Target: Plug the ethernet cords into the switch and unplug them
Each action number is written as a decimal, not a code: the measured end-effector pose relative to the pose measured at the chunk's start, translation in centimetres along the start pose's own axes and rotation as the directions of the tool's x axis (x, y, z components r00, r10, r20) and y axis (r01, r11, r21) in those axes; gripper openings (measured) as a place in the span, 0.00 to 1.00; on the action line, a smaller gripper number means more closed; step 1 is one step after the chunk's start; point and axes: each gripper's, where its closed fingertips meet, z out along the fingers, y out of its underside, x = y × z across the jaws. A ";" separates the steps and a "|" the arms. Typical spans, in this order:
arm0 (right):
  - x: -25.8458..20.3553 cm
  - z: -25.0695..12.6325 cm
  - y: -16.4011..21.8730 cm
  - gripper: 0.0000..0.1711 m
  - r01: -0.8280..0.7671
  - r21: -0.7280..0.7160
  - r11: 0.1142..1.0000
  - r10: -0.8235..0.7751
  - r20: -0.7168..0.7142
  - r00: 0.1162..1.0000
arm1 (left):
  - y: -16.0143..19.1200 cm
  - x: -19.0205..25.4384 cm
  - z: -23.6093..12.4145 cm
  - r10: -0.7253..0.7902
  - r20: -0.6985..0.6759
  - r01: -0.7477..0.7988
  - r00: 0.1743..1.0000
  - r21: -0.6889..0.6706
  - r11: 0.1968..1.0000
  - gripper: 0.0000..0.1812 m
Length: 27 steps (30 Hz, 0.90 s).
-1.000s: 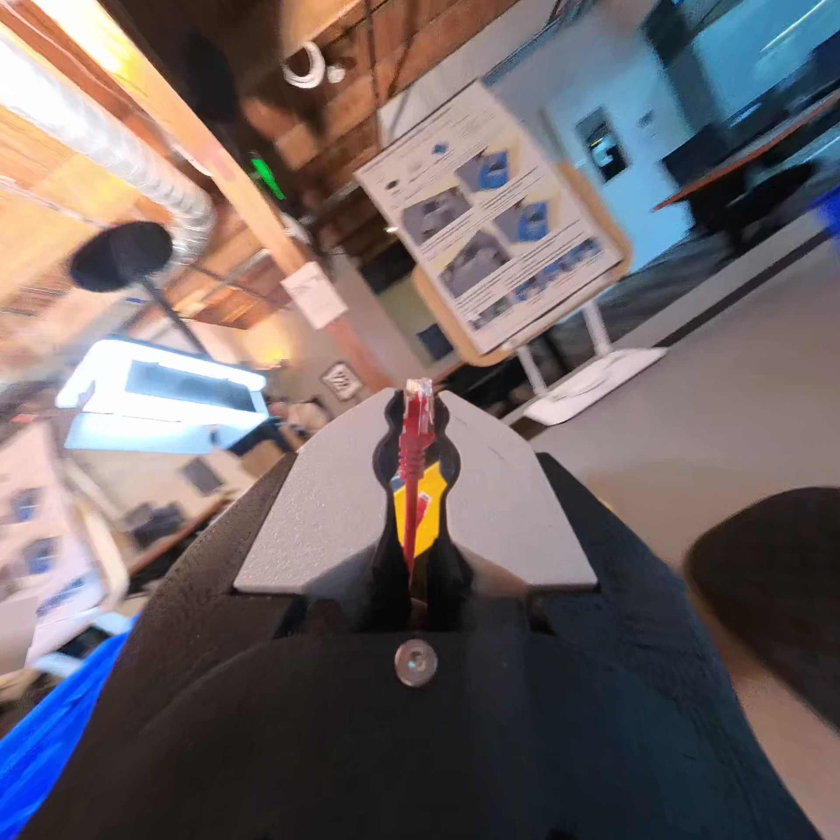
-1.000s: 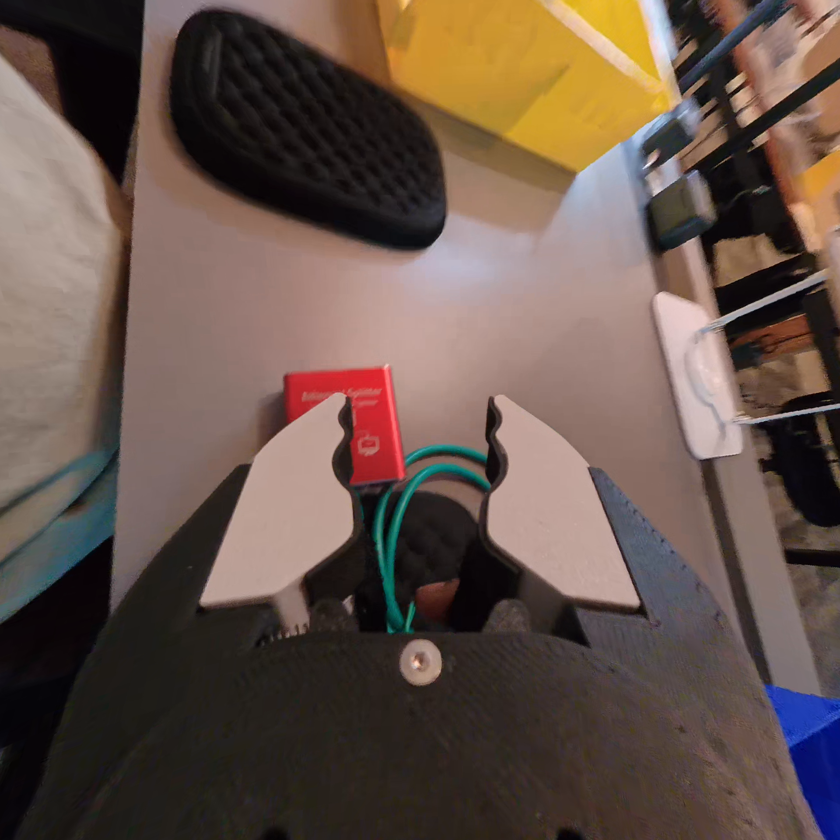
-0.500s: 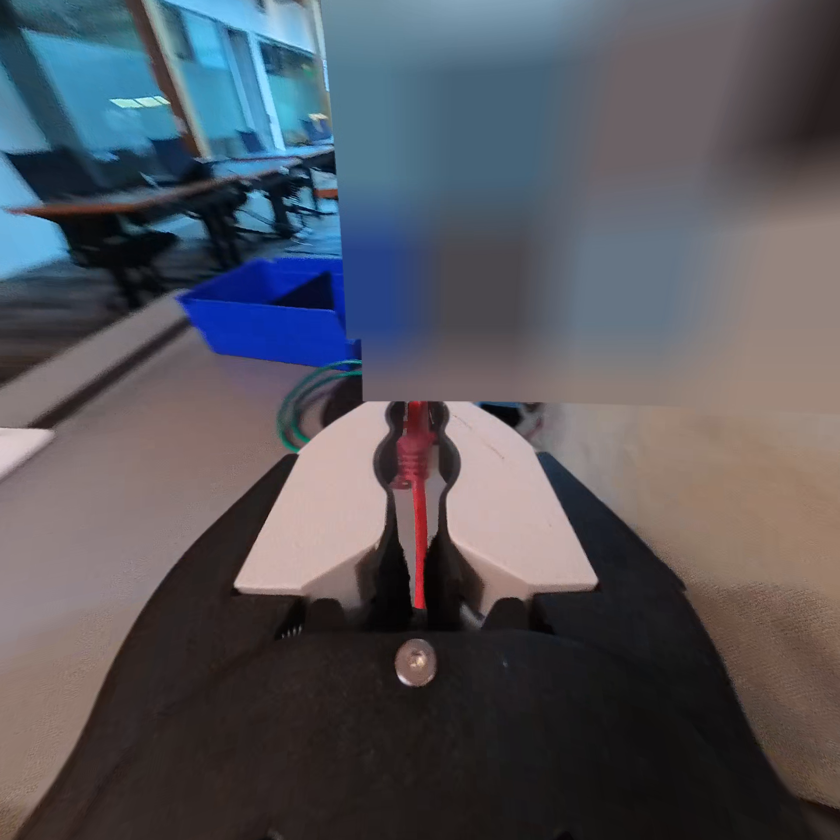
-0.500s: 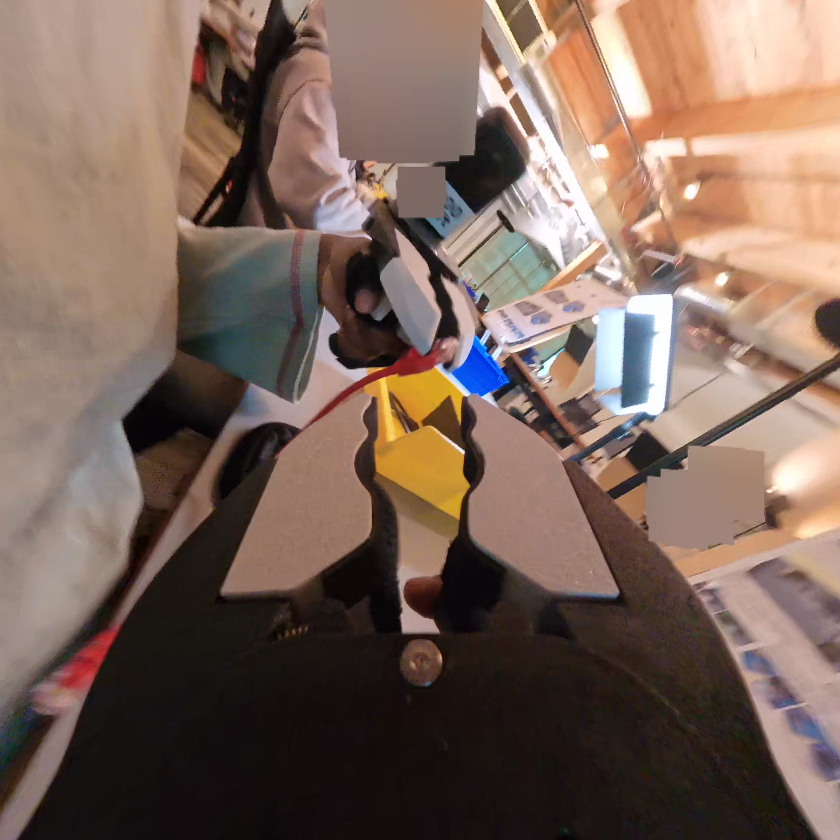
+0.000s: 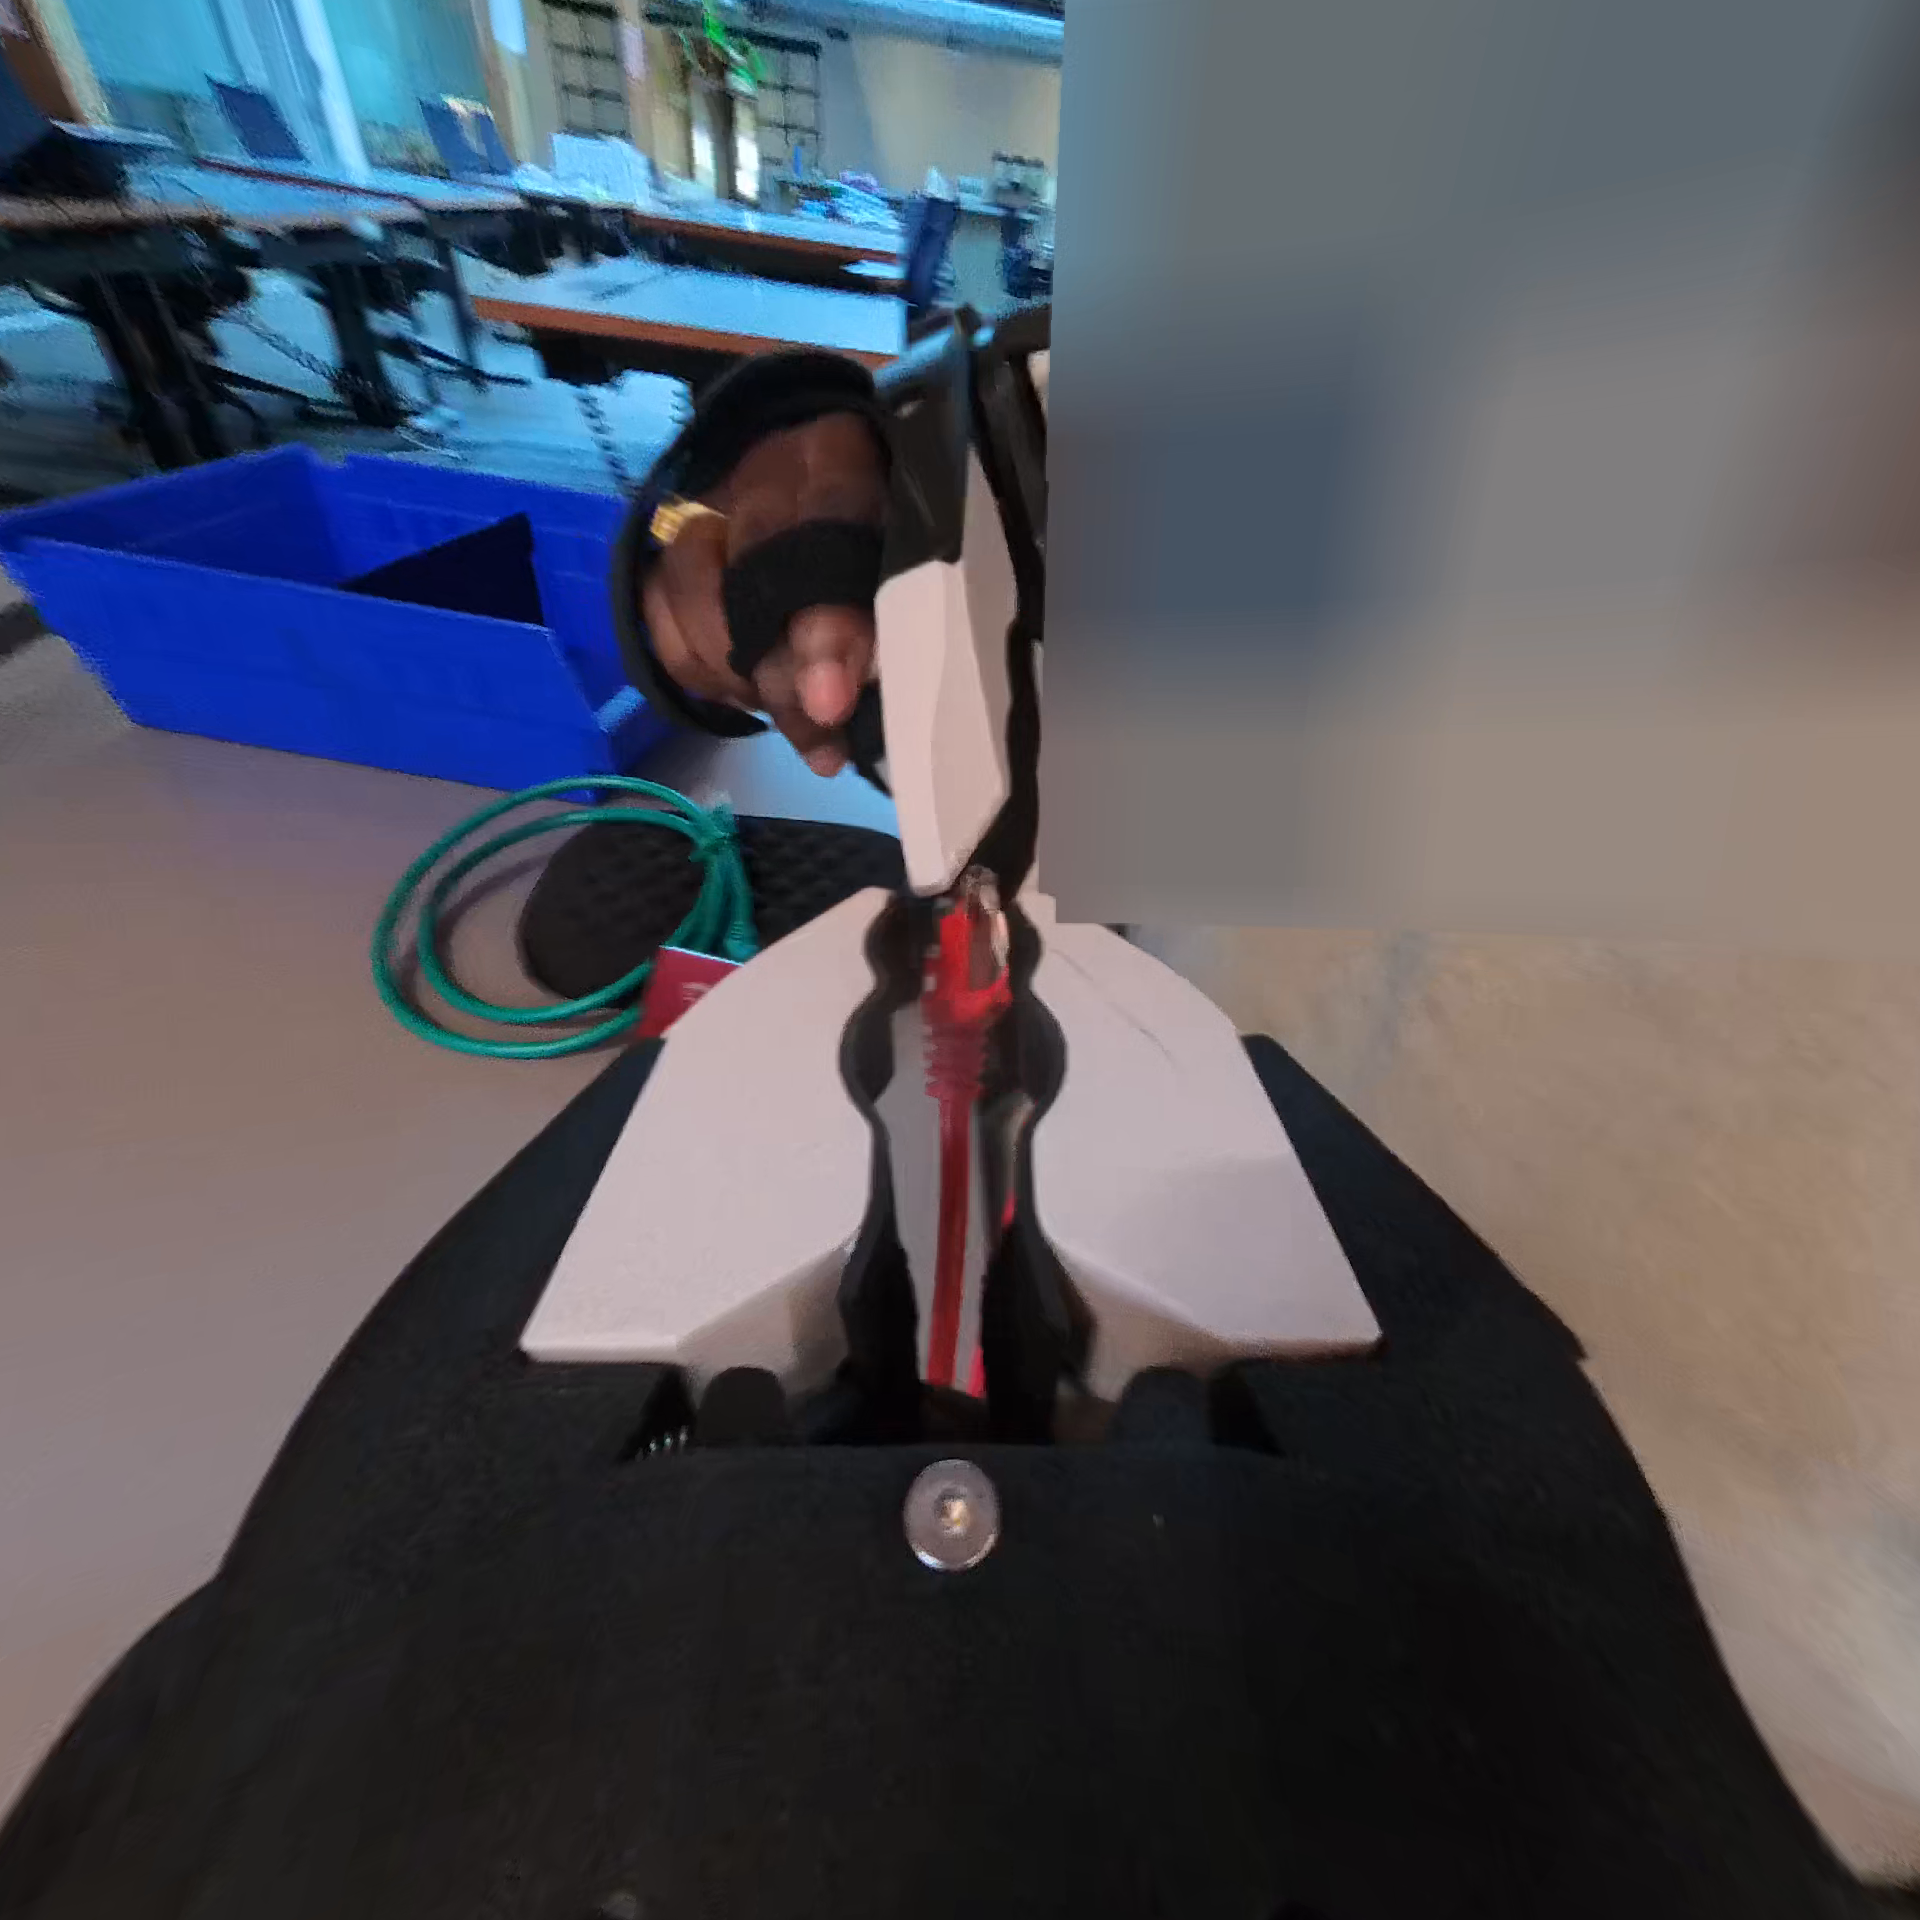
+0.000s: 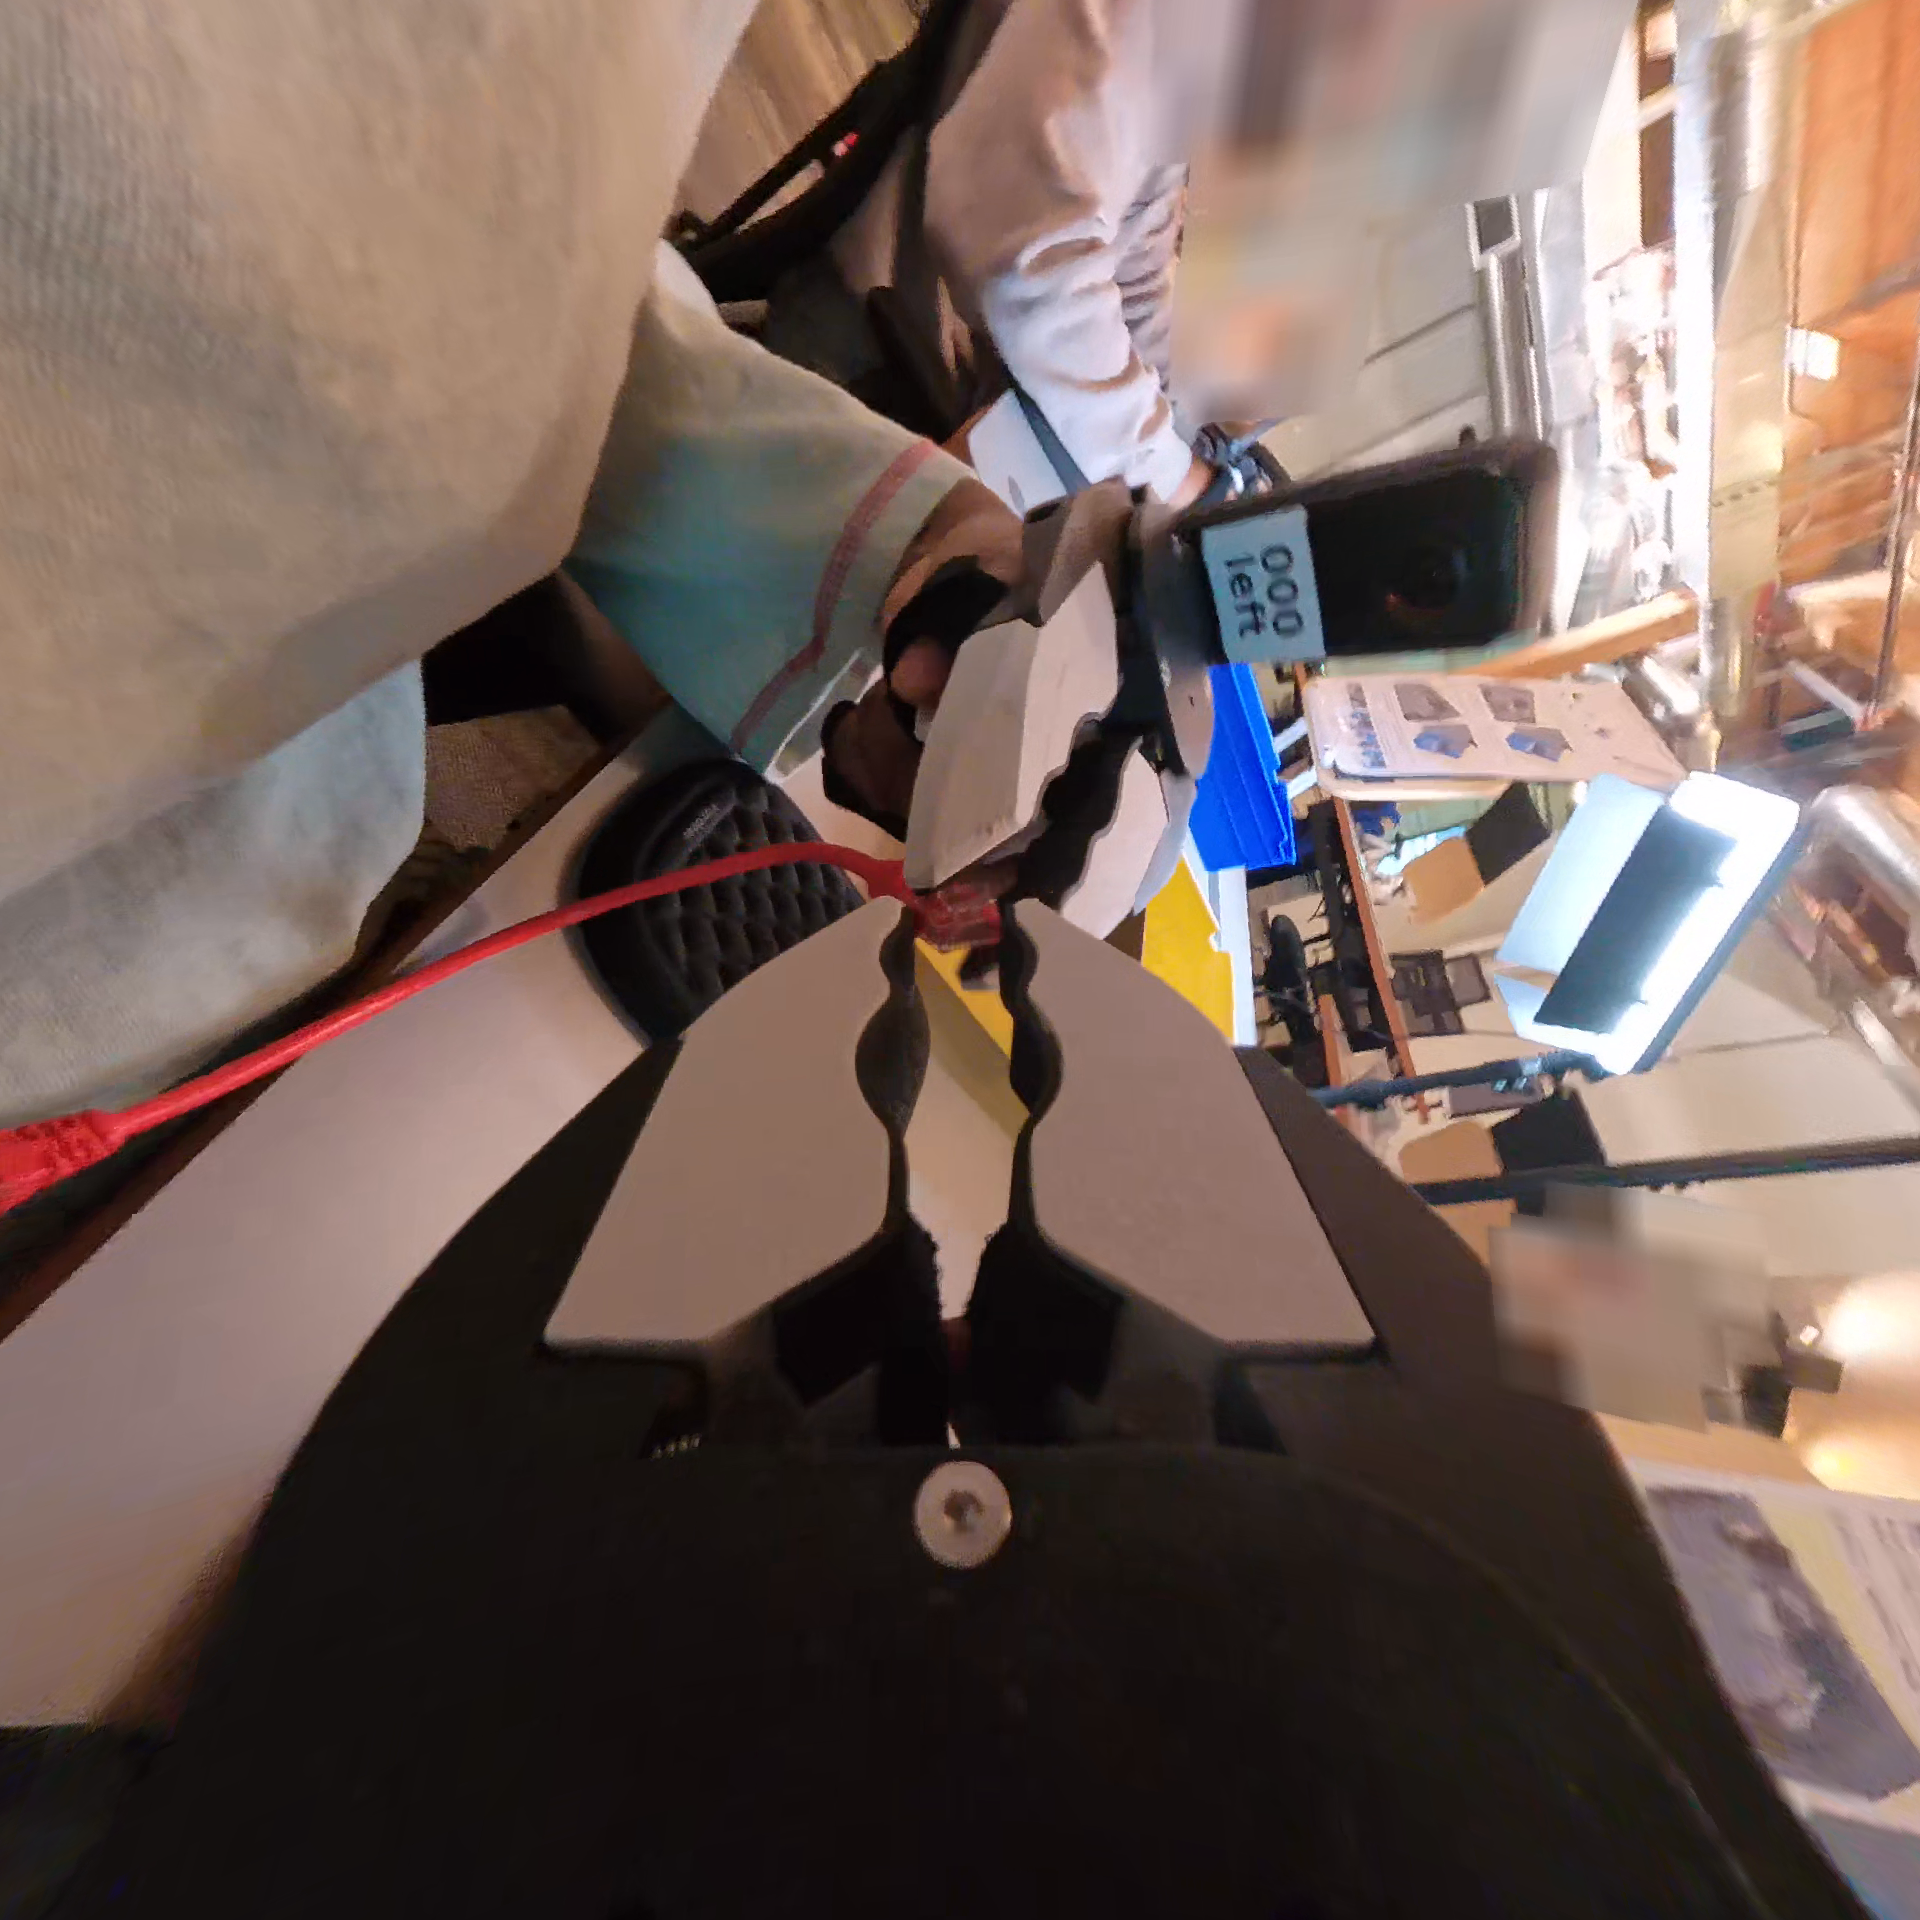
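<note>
Left tongs [image 5: 961,935] — pressed together on the red ethernet cord [image 5: 951,1143]. The cord runs up the channel between the two grey fingers; its clear-tipped plug [image 5: 977,914] stands out past the fingertips.

Right tongs [image 6: 956,920] — slightly spread, a narrow gap between the fingers, tips set either side of the red plug [image 6: 951,920]; whether they grip it cannot be told. In the left wrist view these tongs [image 5: 961,878] come down from above, held in a hand [image 5: 769,582] wearing a black strap, tips just over the plug.

Red cord, far side — in the right wrist view it arcs leftward from the left tongs [image 6: 987,862] over the surface [image 6: 312,1195] to a second red connector boot [image 6: 42,1148] at the picture's edge.

Green ethernet cord [image 5: 468,935] — coiled and tied, lying on the grey surface [image 5: 208,1039], partly over a black mesh pad [image 5: 623,904].

Red switch [image 5: 681,987] — only a corner shows, just beside the green coil, behind the left finger.

Blue bin [image 5: 291,613] — on the surface beyond the coil.

Yellow bin [image 6: 1174,935] — partly seen beyond the tongs in the right wrist view.
</note>
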 end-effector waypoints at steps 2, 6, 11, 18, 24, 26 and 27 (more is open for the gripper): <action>0.6 -0.2 1.1 0.09 -0.110 -0.018 0.994 0.109 -0.054 0.993 | -0.5 -1.9 -0.4 0.115 0.160 -0.119 0.980 0.018 0.993 0.18; 2.1 -1.2 2.6 0.09 -0.330 0.077 0.941 0.338 -0.169 0.926 | 0.5 -2.9 -0.5 0.486 0.295 -0.454 0.823 -0.172 0.874 0.21; 2.7 -2.2 2.7 0.09 -0.471 0.265 0.841 0.520 -0.160 0.839 | -0.4 -4.0 -0.3 0.567 0.385 -0.538 0.728 -0.191 0.821 0.08; 2.0 -2.5 3.4 0.08 -0.538 0.296 0.789 0.592 -0.136 0.794 | -0.2 -4.0 0.0 0.514 0.359 -0.491 0.779 -0.162 0.856 0.06; 0.3 -2.3 4.2 0.08 -0.604 0.242 0.760 0.631 -0.051 0.774 | 1.4 -4.1 0.0 0.455 0.298 -0.394 0.839 -0.242 0.886 0.06; -1.2 -2.9 5.2 0.18 -0.658 0.144 0.740 0.664 0.004 0.748 | 2.5 -5.1 -1.0 0.487 0.337 -0.363 0.806 -0.368 0.856 0.06; -2.3 -3.3 6.1 0.27 -0.685 0.062 0.726 0.685 0.023 0.728 | 3.2 -5.7 -1.9 0.509 0.350 -0.337 0.787 -0.446 0.829 0.06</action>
